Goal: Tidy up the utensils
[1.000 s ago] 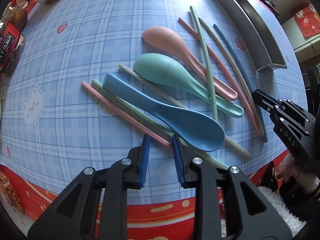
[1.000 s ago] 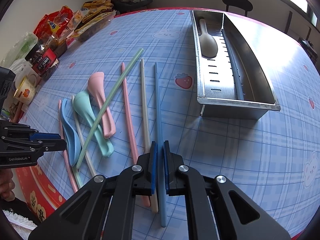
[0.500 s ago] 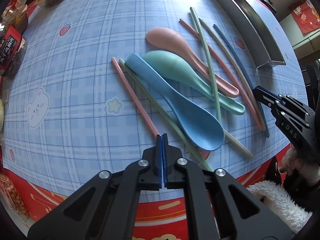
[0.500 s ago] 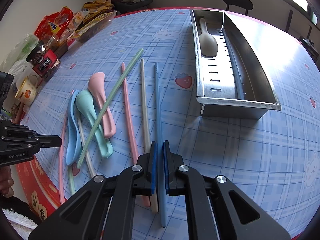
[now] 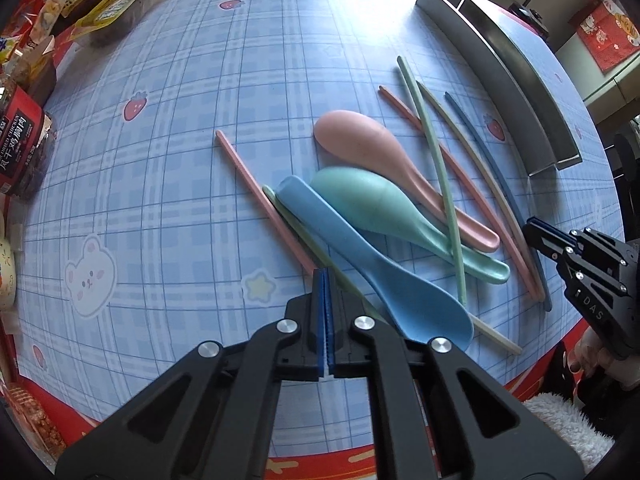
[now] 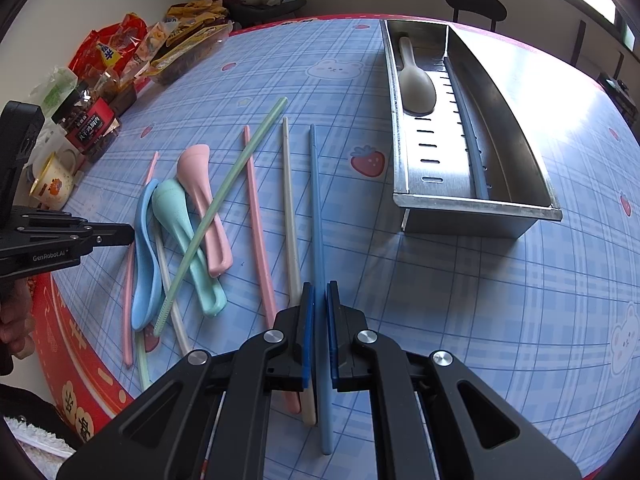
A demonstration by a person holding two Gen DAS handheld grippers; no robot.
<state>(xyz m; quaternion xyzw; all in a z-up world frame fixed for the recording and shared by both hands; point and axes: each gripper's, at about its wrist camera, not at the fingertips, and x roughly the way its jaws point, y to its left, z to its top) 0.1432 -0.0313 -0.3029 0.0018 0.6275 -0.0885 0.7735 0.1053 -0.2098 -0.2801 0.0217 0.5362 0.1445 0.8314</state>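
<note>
Pastel spoons (image 5: pixel 384 216), chopsticks (image 6: pixel 256 216) strewn flat

The left gripper (image 5: pixel 326 276) is covering the near end of the pink chopstick (image 5: pixel 256 186), so whether the closed pads are pinching it cannot be told. The blue spoon (image 5: pixel 360 256) is lying over most of a green chopstick (image 5: pixel 270 194), and its bowl is slipping behind the gripper's arm. In the right wrist view, the right gripper (image 6: pixel 318 292) is hiding a stretch of the blue chopstick (image 6: pixel 316 208), along with the near ends of the cream chopstick (image 6: pixel 290 208) beside it. The steel tray (image 5: pixel 516 80) is running off the top edge of the left wrist view, its inside out of sight. The snack packets (image 6: pixel 116 56) at the far left of the bench (image 6: pixel 480 300) are too small to read.
</note>
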